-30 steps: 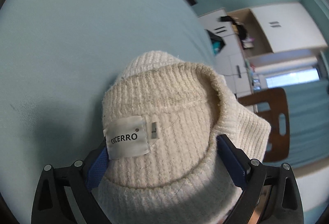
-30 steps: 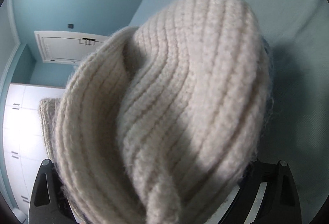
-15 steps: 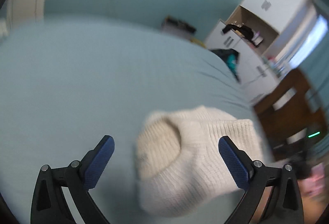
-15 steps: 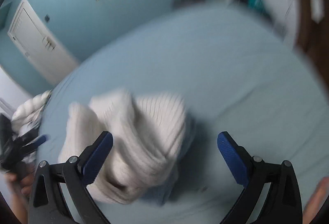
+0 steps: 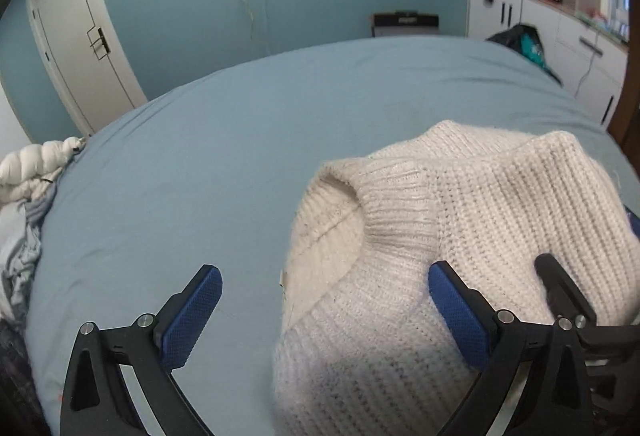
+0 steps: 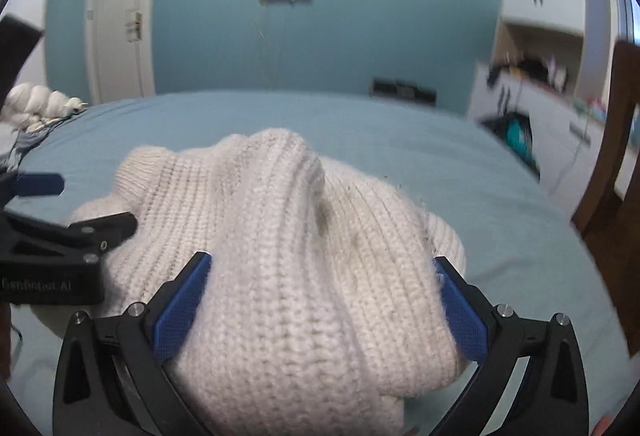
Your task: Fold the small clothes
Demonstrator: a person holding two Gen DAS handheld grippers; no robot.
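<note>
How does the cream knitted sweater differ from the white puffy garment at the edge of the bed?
The cream knitted sweater is ribbed wool, lying mid-bed near the camera; the white puffy garment is smooth and quilted, at the bed's far left edge beside grey clothes. Both are pale and unfolded.

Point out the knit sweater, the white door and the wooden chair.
knit sweater point(image 6: 304, 260): right wrist view, middle of the ribbed body.
white door point(image 5: 80, 48): left wrist view, door panel.
wooden chair point(image 6: 616, 172): right wrist view, its frame.

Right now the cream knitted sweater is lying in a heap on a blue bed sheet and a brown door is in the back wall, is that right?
Not quite: the door is white, not brown, as the left wrist view shows. The cream knitted sweater does lie in a heap on the blue bed sheet.
</note>
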